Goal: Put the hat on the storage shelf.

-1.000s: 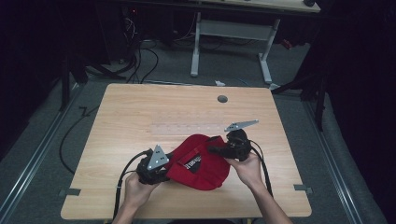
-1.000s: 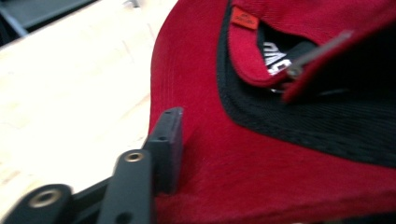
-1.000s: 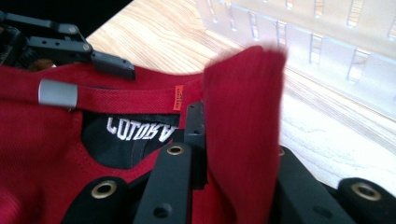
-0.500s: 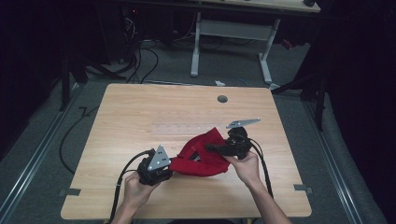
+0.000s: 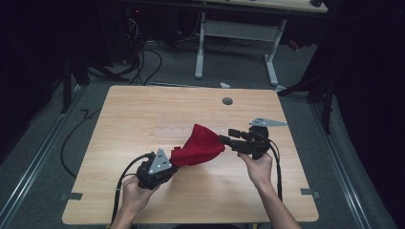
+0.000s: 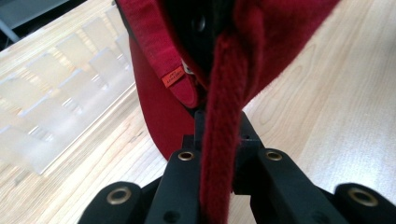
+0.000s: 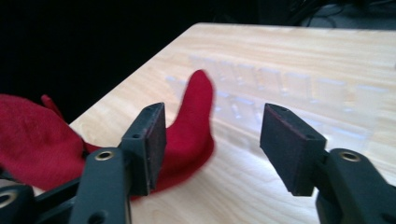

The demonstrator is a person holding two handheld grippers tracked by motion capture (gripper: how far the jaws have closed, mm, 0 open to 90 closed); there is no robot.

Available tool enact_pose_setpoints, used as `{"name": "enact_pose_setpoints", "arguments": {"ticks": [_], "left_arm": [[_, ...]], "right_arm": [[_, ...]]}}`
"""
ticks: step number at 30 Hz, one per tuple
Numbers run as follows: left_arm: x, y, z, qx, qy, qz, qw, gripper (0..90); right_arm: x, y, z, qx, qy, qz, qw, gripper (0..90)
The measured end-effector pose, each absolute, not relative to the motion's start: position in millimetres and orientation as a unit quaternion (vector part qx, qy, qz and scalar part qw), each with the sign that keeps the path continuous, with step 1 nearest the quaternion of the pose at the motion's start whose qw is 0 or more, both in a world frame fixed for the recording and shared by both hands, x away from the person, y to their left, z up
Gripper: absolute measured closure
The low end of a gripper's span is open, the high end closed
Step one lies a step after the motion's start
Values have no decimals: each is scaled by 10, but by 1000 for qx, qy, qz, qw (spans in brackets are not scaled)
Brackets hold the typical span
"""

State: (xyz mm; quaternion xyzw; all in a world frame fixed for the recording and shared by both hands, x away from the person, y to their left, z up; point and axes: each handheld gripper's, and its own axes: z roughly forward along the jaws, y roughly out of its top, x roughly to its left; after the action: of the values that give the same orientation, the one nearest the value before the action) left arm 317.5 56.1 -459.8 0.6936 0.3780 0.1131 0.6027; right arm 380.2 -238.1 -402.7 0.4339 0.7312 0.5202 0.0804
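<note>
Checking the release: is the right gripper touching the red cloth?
Apart. In the right gripper view the right gripper stands open, its jaws just opened with nothing between them, and the red cloth lies beyond them on the table.

The red cloth point(image 5: 198, 145), a soft fleecy piece with a thick hemmed edge (a small orange tag point(image 6: 173, 76) sits on it), is bunched and lifted off the tabletop point(image 5: 143, 114), nearer its front edge than its back.
</note>
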Motion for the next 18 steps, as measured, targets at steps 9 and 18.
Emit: {"name": "enact_pose_setpoints", "arguments": {"ticks": [9, 18], "left_arm": [[3267, 737, -4503, 654, 411, 93, 629, 846], [3368, 930, -4484, 622, 443, 83, 640, 844]], "right_arm": [[3742, -2589, -4203, 452, 725, 507, 116, 358], [3758, -2630, -4752, 483, 758, 419, 126, 352]]}}
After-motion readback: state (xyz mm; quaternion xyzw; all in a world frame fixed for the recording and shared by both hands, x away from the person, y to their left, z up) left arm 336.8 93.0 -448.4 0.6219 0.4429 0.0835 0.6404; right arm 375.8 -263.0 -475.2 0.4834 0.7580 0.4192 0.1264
